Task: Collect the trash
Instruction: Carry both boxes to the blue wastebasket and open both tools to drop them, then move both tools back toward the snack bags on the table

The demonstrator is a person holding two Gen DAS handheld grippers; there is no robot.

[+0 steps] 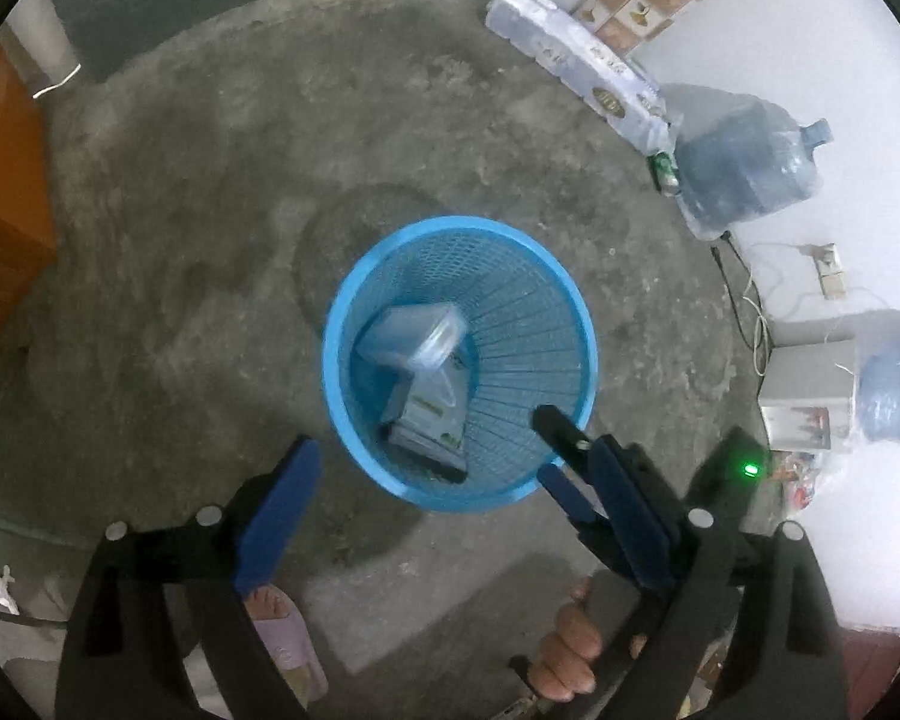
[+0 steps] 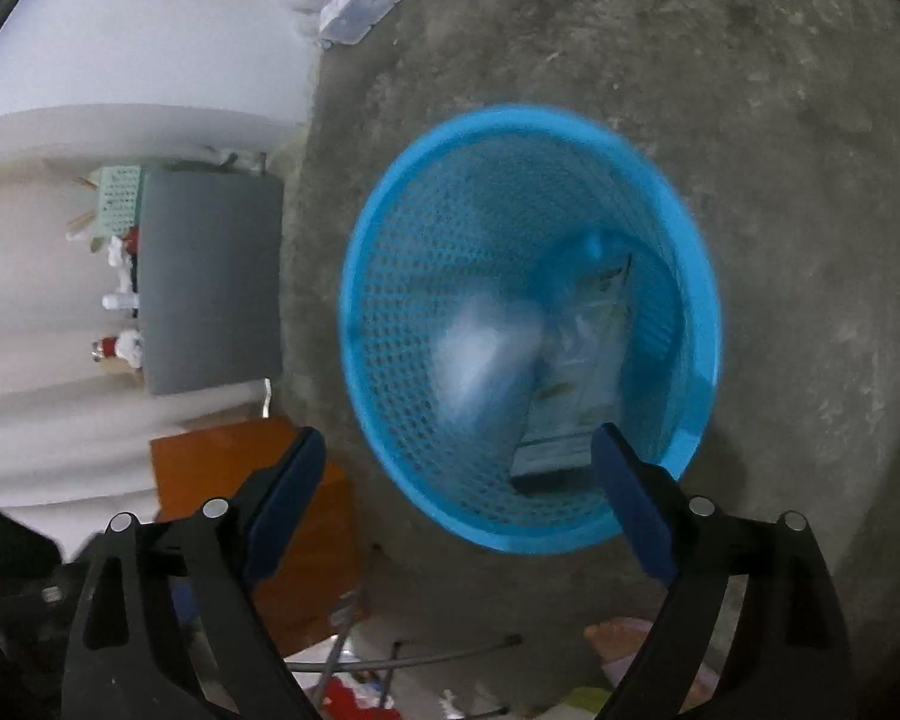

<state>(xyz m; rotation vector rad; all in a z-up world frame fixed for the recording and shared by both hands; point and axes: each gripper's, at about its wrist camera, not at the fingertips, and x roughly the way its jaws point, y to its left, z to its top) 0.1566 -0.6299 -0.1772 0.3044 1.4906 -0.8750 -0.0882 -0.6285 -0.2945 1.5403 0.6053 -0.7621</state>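
Blue basket (image 1: 459,360) holds the packets (image 1: 426,384); left gripper (image 1: 450,516) and right gripper (image 2: 456,510) hover released above, fingers empty.

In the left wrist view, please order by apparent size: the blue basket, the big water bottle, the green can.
1. blue basket, though it is nearer the camera
2. big water bottle
3. green can

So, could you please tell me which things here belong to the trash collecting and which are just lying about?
Job:
blue basket
flat packets inside it
left gripper, open
right gripper, open

Lying about:
water jug
green can
long wrapped pack
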